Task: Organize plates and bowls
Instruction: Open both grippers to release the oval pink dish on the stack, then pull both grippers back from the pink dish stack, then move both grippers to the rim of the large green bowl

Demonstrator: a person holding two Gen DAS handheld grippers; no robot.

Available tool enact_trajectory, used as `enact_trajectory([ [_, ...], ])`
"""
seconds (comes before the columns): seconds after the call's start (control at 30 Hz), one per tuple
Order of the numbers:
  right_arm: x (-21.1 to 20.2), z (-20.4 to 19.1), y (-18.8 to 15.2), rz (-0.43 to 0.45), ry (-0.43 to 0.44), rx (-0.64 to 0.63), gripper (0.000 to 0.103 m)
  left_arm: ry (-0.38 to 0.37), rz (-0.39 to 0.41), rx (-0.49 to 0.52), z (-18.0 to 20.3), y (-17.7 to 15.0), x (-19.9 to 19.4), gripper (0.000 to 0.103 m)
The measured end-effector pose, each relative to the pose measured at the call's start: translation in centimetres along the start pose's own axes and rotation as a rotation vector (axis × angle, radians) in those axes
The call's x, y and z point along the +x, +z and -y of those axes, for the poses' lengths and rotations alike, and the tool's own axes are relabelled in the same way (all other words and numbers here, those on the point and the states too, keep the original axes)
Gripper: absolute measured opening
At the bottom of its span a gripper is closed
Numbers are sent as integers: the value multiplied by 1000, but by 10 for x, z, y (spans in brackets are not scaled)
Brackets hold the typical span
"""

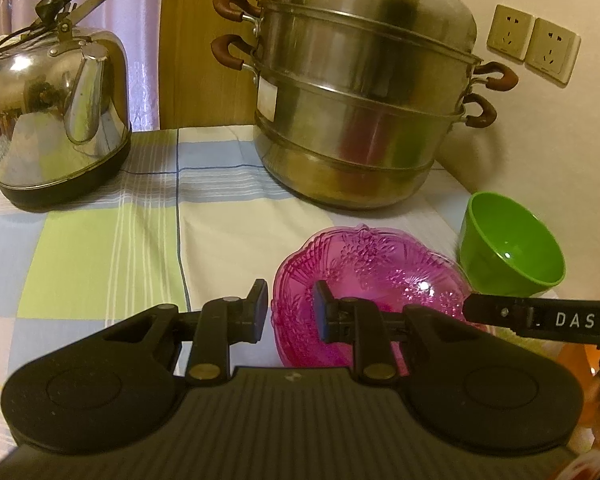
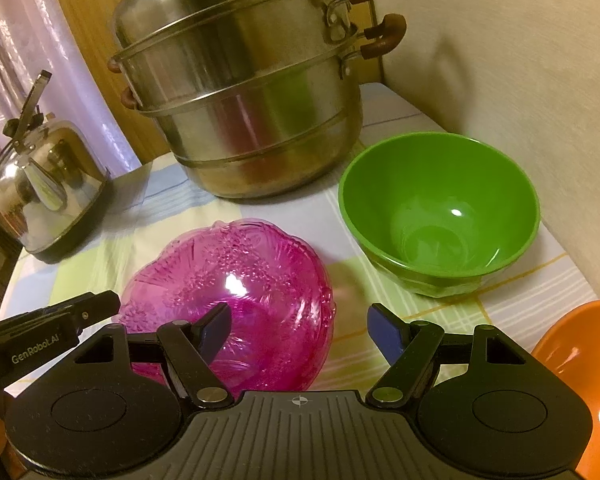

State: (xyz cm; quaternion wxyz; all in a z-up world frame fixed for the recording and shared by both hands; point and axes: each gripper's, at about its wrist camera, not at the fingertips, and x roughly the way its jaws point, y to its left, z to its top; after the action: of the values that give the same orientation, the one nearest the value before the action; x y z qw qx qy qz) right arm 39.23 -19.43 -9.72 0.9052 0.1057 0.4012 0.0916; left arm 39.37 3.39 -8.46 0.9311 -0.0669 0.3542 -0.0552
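Right wrist view crops the orange bowl [image 2: 580, 364]; right jaws spread, left jaws pinching the pink bowl [image 1: 364, 276] rim.

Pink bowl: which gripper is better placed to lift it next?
Left. The left gripper has its fingers either side of the pink bowl rim; the right gripper hangs wide open, gripping nothing.

A steel kettle [image 1: 56, 120] and a tiered steamer pot [image 1: 364, 92] stand apart on the checked tablecloth [image 1: 100, 248], below two wall sockets [image 1: 534, 42].

"DAS" on right gripper [image 1: 540, 320]; "GenRobot.AI" on left gripper [image 2: 40, 344].
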Motion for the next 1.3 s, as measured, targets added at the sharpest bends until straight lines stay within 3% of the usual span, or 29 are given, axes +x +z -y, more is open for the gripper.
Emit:
enact_trajectory([
  [0.5,-62,-2,-9,67,36,28,75,-27,50,-27,14,-23,-69,36],
  [0.77,-126,2,-36,134,73,53,75,-36,64,-44,27,-55,-117,54],
  [1.13,-216,6,-124,195,27,29,75,-11,55,-61,43,-117,-200,78],
  [1.3,-250,17,-162,159,1,52,75,26,45,-28,57,-144,-237,86],
])
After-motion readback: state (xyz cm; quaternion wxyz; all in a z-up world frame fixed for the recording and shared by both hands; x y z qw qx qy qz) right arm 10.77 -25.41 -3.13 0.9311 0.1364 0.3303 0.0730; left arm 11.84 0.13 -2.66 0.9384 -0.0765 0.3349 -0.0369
